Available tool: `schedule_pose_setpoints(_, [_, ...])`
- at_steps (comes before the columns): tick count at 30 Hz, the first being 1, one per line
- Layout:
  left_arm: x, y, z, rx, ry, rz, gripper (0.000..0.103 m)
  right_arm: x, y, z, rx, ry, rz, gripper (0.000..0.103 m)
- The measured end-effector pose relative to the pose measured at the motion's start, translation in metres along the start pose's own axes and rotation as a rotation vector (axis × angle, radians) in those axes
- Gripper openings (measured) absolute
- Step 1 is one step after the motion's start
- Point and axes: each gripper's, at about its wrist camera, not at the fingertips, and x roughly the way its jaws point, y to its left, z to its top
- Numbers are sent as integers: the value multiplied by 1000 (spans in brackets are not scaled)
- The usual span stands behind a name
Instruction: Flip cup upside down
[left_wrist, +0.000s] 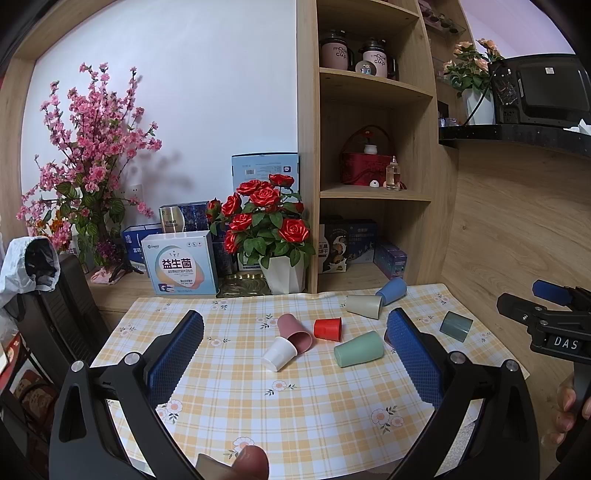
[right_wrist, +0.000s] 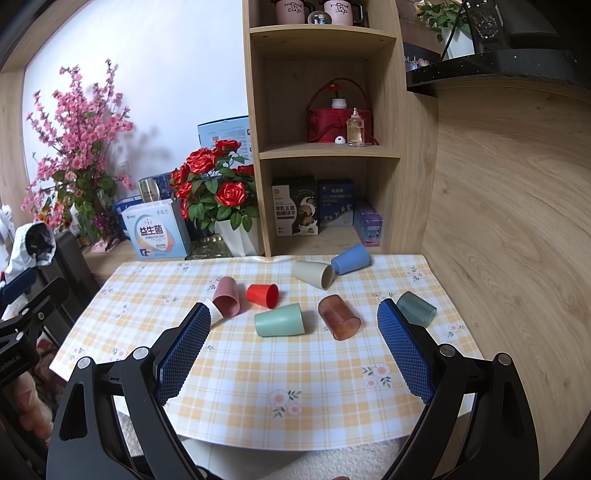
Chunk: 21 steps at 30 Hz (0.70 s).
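Cups lie scattered on their sides across the checked tabletop (right_wrist: 258, 373), eight in all, none upright and none inverted. Left to right in the right wrist view: white cup (right_wrist: 214, 314), partly hidden behind a finger; dusty pink cup (right_wrist: 228, 295) touching it, mouth toward the camera; red cup (right_wrist: 263, 295) just beside the pink one, mouth facing right; mint green cup (right_wrist: 279, 320) in front of the red, base toward the left; beige cup (right_wrist: 313, 274) near the back edge, its mouth against the blue cup (right_wrist: 350, 259); translucent brown cup (right_wrist: 339, 316) at centre, mouth toward the camera; translucent grey-green cup (right_wrist: 416, 308) furthest right.

Left gripper (left_wrist: 295, 332): fingers spread wide, nothing between them, held above the near half of the tabletop, clear of all cups. White, pink, red and mint cups fall between its fingers in view.

Right gripper (right_wrist: 291, 325): fingers likewise wide apart and holding nothing, above the near edge. Mint and brown cups sit between its fingers in view; no contact seen.

Potted red roses (right_wrist: 218, 184) stand behind the tabletop, shelf unit (right_wrist: 325, 147) to their right.
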Motion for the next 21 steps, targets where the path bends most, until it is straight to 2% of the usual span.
schedule_pose_setpoints(13, [0, 0, 0, 0, 0, 1, 97, 1, 1, -1, 1, 3, -1, 89])
schedule_pose_setpoints(21, [11, 18, -6, -31, 16, 8, 97, 9, -8, -7, 42, -13, 24, 89])
